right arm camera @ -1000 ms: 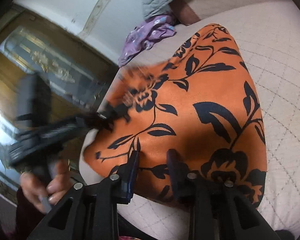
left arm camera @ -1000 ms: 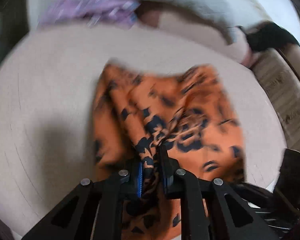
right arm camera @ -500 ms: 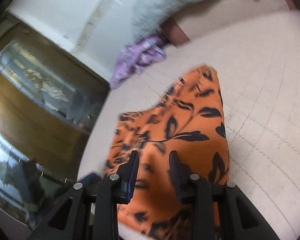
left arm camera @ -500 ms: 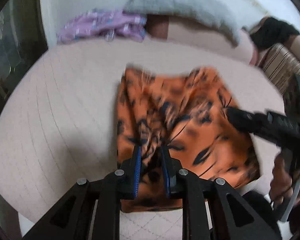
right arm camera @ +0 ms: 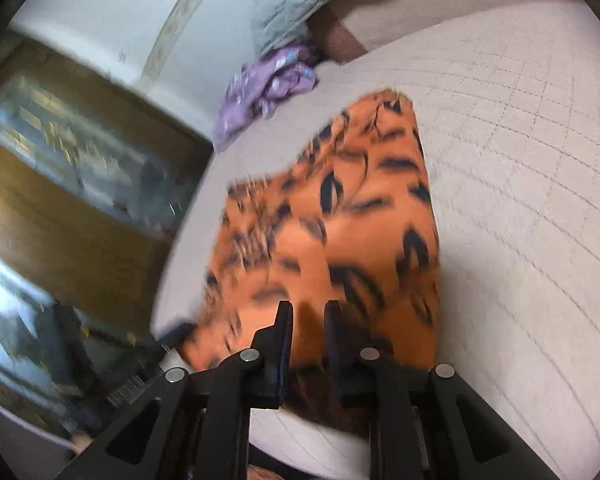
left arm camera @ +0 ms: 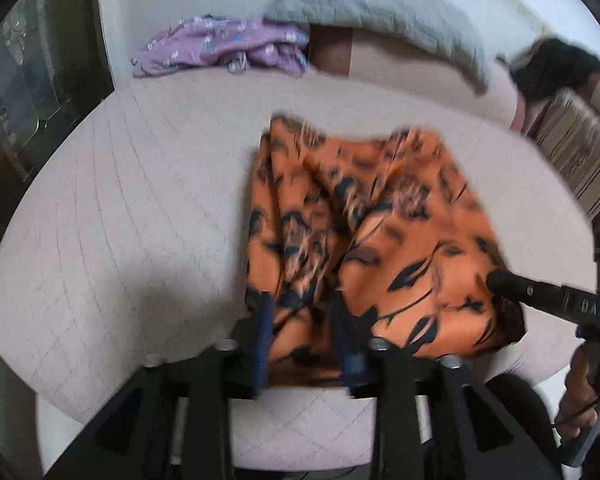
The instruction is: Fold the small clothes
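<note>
Start at the left. A dark cabinet [left arm camera: 16, 92] stands at 9 o'clock, past the edge of the bed [left arm camera: 120, 220]. At 11 o'clock a purple cloth [left arm camera: 220, 46] lies in a heap, well apart from the work. A grey pillow [left arm camera: 380, 4] sits at 12 o'clock.

The orange cloth [left arm camera: 360, 232] with black flowers lies on the bed, in the middle. It looks folded at least once, with bumps down its left half.

The left gripper [left arm camera: 302, 336] is at 6 o'clock, at the near edge of the orange cloth. Its fingers are apart with cloth lying between them, so they do not look clamped. In the right view, the right gripper [right arm camera: 308, 336] is also at the near edge. Its fingers are a little apart and over the cloth, but I cannot tell if they hold it. The picture is blurry.

I think the step in hand is getting a new hold on the near edge for another fold. Next, both sets of fingers need to pinch the edge and carry it up toward 12 o'clock.

On the right, at 2 o'clock, a black thing [left arm camera: 556, 68] and a striped cushion [left arm camera: 580, 160] sit off to the side. Nothing blocks the fold.
</note>
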Motion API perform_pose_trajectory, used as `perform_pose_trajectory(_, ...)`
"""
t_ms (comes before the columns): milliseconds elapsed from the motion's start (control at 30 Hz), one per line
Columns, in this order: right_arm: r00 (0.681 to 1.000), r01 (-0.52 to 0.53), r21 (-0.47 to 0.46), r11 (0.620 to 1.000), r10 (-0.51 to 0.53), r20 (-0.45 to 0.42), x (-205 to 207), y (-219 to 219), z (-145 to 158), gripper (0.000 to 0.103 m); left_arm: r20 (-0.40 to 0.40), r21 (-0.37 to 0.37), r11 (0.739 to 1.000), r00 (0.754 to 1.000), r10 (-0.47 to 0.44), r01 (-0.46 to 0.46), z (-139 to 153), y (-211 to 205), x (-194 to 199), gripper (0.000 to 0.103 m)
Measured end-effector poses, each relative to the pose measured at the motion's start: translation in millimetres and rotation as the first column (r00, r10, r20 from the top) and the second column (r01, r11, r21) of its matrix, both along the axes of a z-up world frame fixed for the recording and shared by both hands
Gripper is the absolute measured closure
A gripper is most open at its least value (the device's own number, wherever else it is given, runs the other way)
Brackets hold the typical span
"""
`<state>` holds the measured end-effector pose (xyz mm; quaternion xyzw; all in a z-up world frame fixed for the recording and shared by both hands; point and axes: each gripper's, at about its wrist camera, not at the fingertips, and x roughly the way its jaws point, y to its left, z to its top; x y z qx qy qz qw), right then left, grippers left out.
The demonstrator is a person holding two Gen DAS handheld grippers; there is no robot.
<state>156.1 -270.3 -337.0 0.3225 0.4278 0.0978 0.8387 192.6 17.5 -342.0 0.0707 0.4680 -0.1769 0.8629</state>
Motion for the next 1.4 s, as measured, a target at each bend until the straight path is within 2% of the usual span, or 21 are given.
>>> perform_pose_trajectory(33, 1.000, -0.005, -0.007, 1.000, 0.004, -0.030, -4, 5, -12, 0.084, -0.015, 0.041, 0.999, 1.000, -0.004, 0.005, -12, -4, 1, 0.063)
perform_pose_trajectory(133, 1.000, 0.023, 0.003, 1.000, -0.023, 0.003, -12, 7, -20, 0.087, 0.005, 0.103, 0.995, 1.000, -0.016, 0.015, -14, -12, 0, 0.061)
perform_pose_trajectory(167, 1.000, 0.021, -0.007, 1.000, -0.021, -0.010, -10, 7, -17, 0.087, -0.004, 0.111, 0.994, 1.000, -0.015, 0.016, -11, -13, 2, 0.061)
perform_pose_trajectory(267, 0.999, 0.011, -0.004, 1.000, -0.011, -0.044, -8, 4, -6, 0.086, -0.019, 0.067, 0.998, 1.000, 0.011, -0.010, 6, -7, 0, 0.061)
perform_pose_trajectory(367, 1.000, 0.025, 0.061, 0.998, -0.024, -0.018, -16, -5, 3, 0.083, 0.042, 0.058, 0.998, 0.999, 0.025, -0.028, 32, -4, -14, 0.059)
perform_pose_trajectory(433, 0.999, 0.039, 0.077, 0.996, -0.038, -0.011, -32, -12, 8, 0.083, 0.093, 0.075, 0.996, 0.995, 0.033, -0.040, 48, -5, -23, 0.050)
perform_pose_trajectory(500, 0.998, 0.055, 0.062, 0.997, -0.055, -0.001, -39, -17, 16, 0.083, 0.146, 0.083, 0.995, 0.988, 0.043, -0.055, 63, -5, -30, 0.039)
perform_pose_trajectory(633, 0.996, 0.076, 0.027, 0.997, -0.077, 0.039, -50, -27, 36, 0.078, 0.244, 0.093, 0.992, 0.968, 0.056, -0.081, 92, -8, -43, 0.034)
perform_pose_trajectory(733, 0.994, 0.090, 0.003, 0.996, -0.090, 0.061, -54, -30, 47, 0.070, 0.290, 0.099, 0.991, 0.956, 0.056, -0.088, 107, -12, -47, 0.032)
perform_pose_trajectory(767, 0.993, 0.096, -0.006, 0.995, -0.095, 0.063, -56, -30, 50, 0.055, 0.300, 0.099, 0.991, 0.952, 0.055, -0.088, 112, -13, -50, 0.030)
perform_pose_trajectory(800, 0.993, 0.098, -0.006, 0.995, -0.098, 0.066, -56, -31, 51, 0.030, 0.312, 0.099, 0.991, 0.948, 0.053, -0.088, 116, -14, -53, 0.028)
perform_pose_trajectory(833, 0.992, 0.104, -0.003, 0.995, -0.104, 0.078, -58, -32, 54, 0.026, 0.326, 0.099, 0.991, 0.944, 0.052, -0.088, 119, -15, -55, 0.028)
perform_pose_trajectory(900, 0.988, 0.111, -0.007, 0.994, -0.109, 0.111, -62, -31, 58, 0.026, 0.348, 0.105, 0.990, 0.936, 0.047, -0.088, 125, -17, -59, 0.027)
perform_pose_trajectory(1133, 0.986, 0.106, -0.004, 0.994, -0.105, 0.130, -64, -29, 62, 0.026, 0.352, 0.110, 0.990, 0.935, 0.044, -0.088, 127, -19, -58, 0.026)
perform_pose_trajectory(1167, 0.985, 0.105, -0.009, 0.994, -0.102, 0.142, -65, -29, 63, 0.029, 0.350, 0.110, 0.990, 0.936, 0.046, -0.090, 125, -19, -58, 0.026)
perform_pose_trajectory(1233, 0.983, 0.089, -0.029, 0.996, -0.083, 0.163, -65, -26, 65, 0.053, 0.337, 0.116, 0.989, 0.940, 0.048, -0.092, 120, -20, -53, 0.026)
perform_pose_trajectory(1267, 0.984, 0.086, -0.061, 0.994, -0.075, 0.163, -64, -23, 66, 0.070, 0.331, 0.118, 0.989, 0.942, 0.051, -0.094, 117, -20, -52, 0.026)
perform_pose_trajectory(1300, 0.986, 0.088, -0.085, 0.992, -0.075, 0.152, -62, -22, 64, 0.070, 0.318, 0.119, 0.988, 0.947, 0.054, -0.096, 112, -20, -48, 0.026)
perform_pose_trajectory(1400, 0.989, 0.088, -0.076, 0.993, -0.078, 0.125, -57, -20, 55, 0.070, 0.288, 0.127, 0.987, 0.956, 0.062, -0.102, 97, -21, -40, 0.026)
